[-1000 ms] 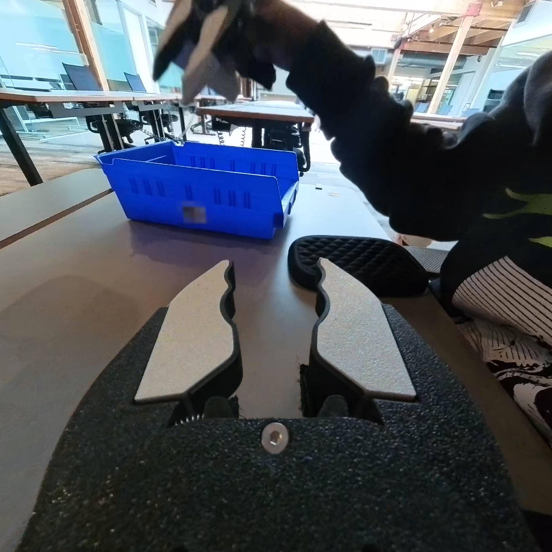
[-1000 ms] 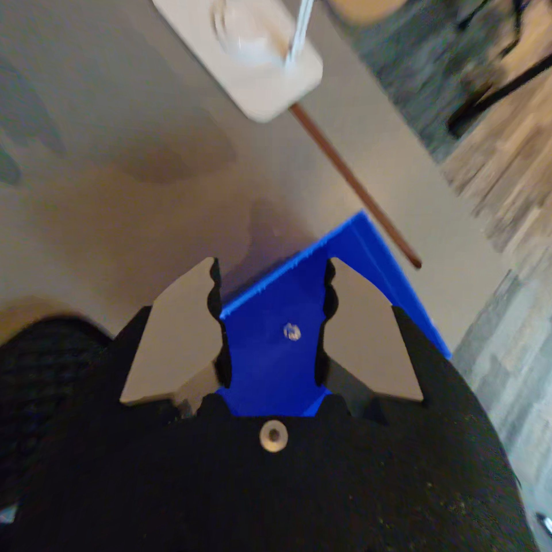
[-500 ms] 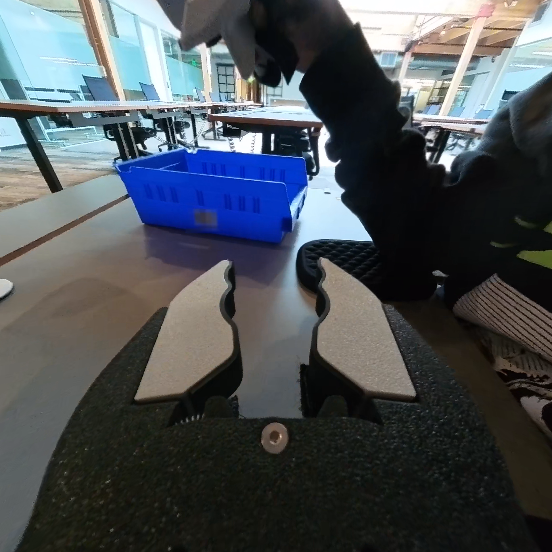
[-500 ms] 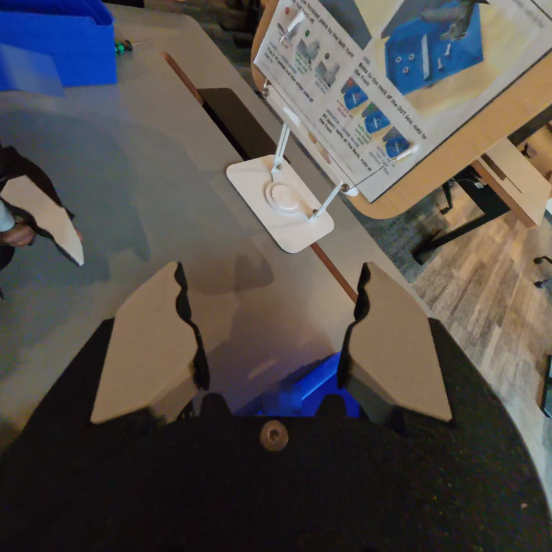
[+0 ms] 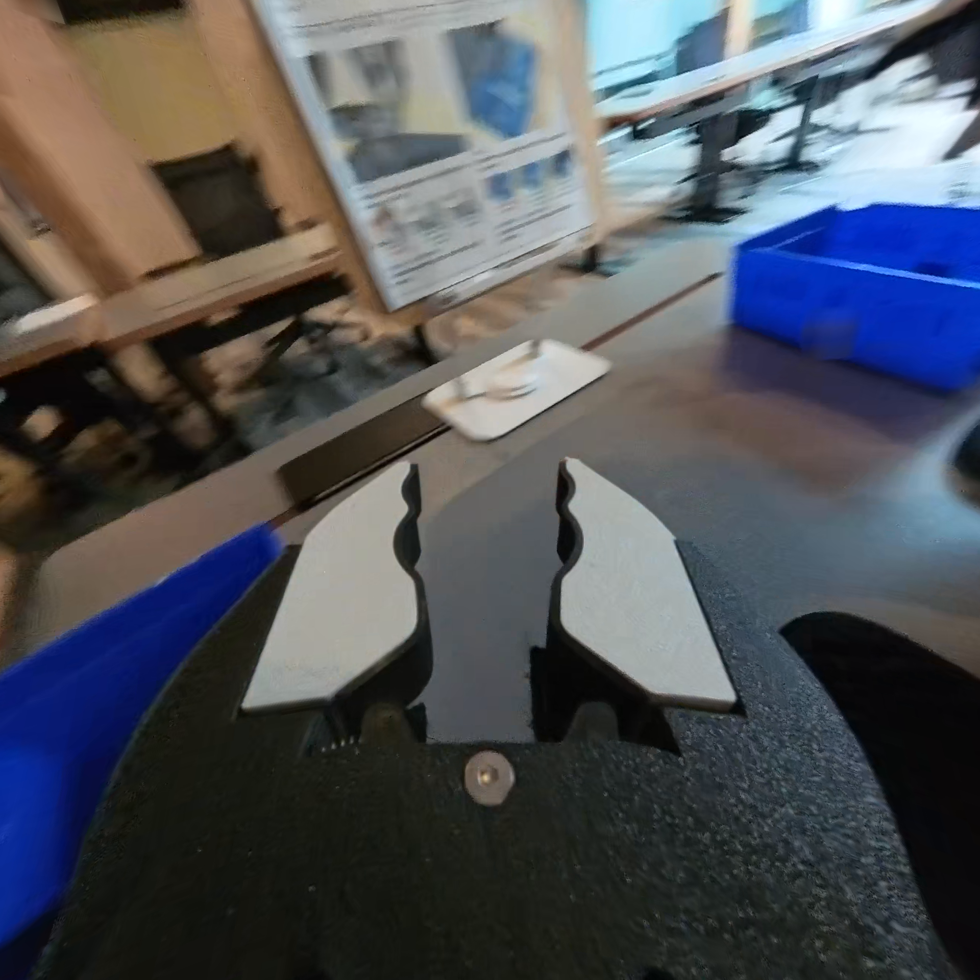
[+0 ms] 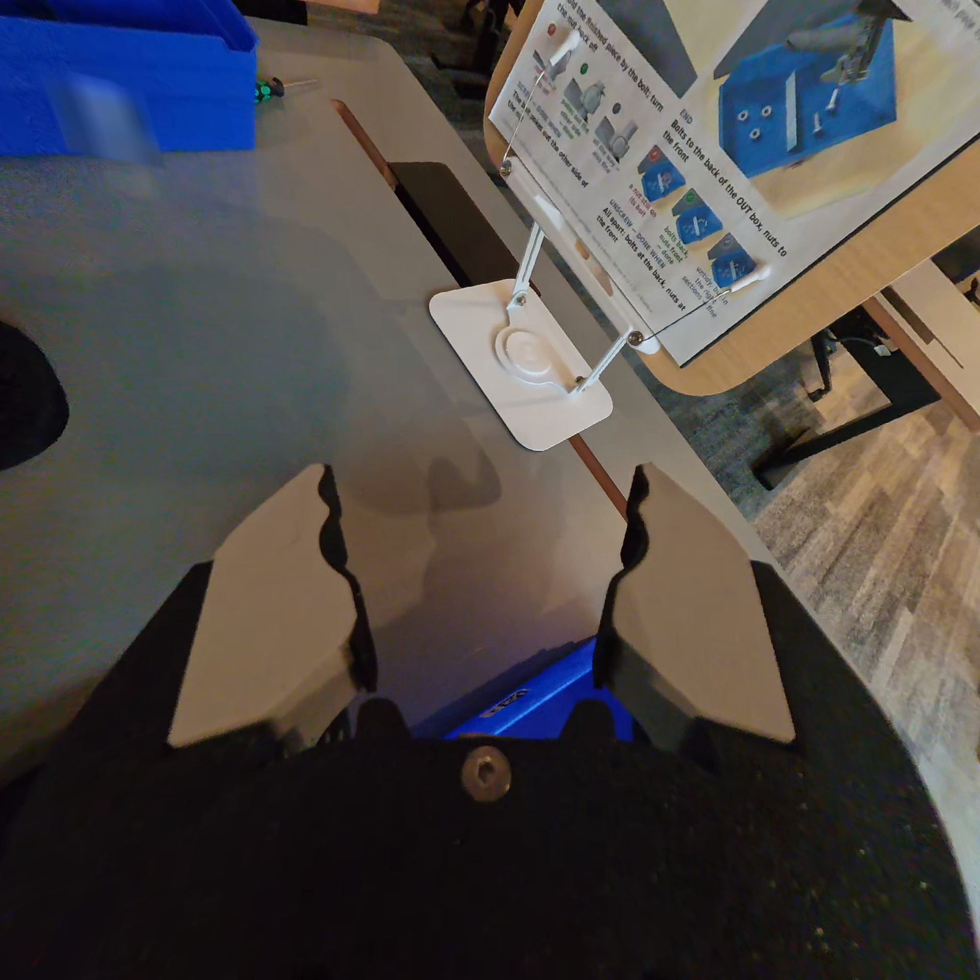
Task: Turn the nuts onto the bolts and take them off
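Observation:
No nut or bolt shows in either view. My left gripper (image 5: 488, 477) is open and empty, low over the dark table, with a blue bin (image 5: 859, 313) far right and another blue bin (image 5: 95, 689) close at its lower left. My right gripper (image 6: 480, 493) is wide open and empty, held above the grey table. A blue bin (image 6: 530, 700) lies just under its fingers, mostly hidden, and another blue bin (image 6: 127, 90) stands at the top left.
A white stand base (image 6: 522, 366) holds an instruction sheet (image 6: 716, 148) at the table's far edge; both show blurred in the left wrist view, base (image 5: 517, 387) and sheet (image 5: 451, 143). A green-handled screwdriver (image 6: 273, 87) lies by the far bin. A black pad (image 6: 26, 397) sits at left. One gripper's finger ends stand about 40 cm off the other's.
The left view has swung sharply left, from the blue bin and dark sleeve to the instruction stand. The right gripper has opened wider and moved closer to the stand.

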A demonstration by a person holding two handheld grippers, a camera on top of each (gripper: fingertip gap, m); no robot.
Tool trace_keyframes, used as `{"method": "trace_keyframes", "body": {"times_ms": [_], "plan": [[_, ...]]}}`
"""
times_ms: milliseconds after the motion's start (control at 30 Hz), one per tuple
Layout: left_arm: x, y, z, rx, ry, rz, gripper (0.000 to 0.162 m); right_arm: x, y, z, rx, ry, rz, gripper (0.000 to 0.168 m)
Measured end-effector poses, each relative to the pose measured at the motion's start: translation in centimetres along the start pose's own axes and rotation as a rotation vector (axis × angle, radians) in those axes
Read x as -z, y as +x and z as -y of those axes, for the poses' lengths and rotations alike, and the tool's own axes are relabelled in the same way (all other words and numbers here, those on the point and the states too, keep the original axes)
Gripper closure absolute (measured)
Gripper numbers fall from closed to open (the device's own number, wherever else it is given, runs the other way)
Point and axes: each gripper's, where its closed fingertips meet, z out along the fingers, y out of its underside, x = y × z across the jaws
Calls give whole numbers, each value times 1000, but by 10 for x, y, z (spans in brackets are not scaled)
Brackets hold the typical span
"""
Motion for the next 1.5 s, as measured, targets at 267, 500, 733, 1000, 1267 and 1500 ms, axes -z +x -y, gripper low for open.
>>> {"method": "trace_keyframes", "body": {"times_ms": [267, 500, 733, 1000, 1267, 1500], "plan": [[86, -112, -97, 373, -417, 335, 110, 9, 6, -6, -23, 4, -17, 67], [92, -122, -180, 536, -700, 367, 114, 14, 9, -8, -26, -4, -32, 67], [90, -134, -211, 547, -828, 419, 120, 12, 7, -11, -15, -23, -26, 67], [82, -130, -224, 548, -923, 372, 145, 14, 12, -12, -20, -18, -48, 67], [84, -129, -214, 495, -947, 360, 152, 16, 14, -13, -34, -13, -51, 68], [84, -132, -148, 356, -867, 384, 152, 12, 10, -12, -20, -25, -40, 67]]}}
